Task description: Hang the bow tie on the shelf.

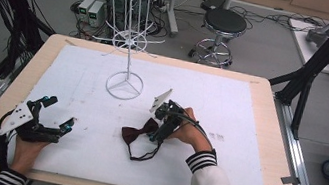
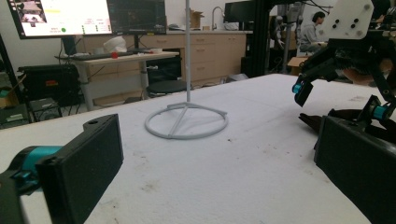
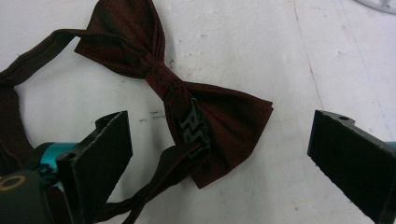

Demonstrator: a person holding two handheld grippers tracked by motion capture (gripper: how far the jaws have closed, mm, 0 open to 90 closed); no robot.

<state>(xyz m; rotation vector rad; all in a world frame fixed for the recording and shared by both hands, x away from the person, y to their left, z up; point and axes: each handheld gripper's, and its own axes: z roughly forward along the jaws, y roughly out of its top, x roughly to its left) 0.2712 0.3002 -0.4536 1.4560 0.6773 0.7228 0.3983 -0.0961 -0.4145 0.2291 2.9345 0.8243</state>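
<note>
A dark red bow tie [image 1: 137,133] lies flat on the white board, its strap [image 1: 142,157] looping toward the near edge. In the right gripper view the bow tie [image 3: 159,79] shows its black clasp [image 3: 191,127] facing up. My right gripper [image 1: 155,130] hovers just over the tie's right wing; it is open [image 3: 224,161], with the wing between its jaws and neither pad touching. My left gripper [image 1: 60,113] rests open on the board at the left, empty [image 2: 219,172]. From there the right gripper [image 2: 336,88] and the bow tie [image 2: 317,122] appear at the right.
A white wire display stand [image 1: 132,31] with hooked arms rises from its ring base [image 1: 124,86] at the board's back centre; the ring base [image 2: 187,121] is also ahead of the left gripper. The wooden table rim [image 1: 276,141] borders the board. A stool [image 1: 222,23] stands beyond the table.
</note>
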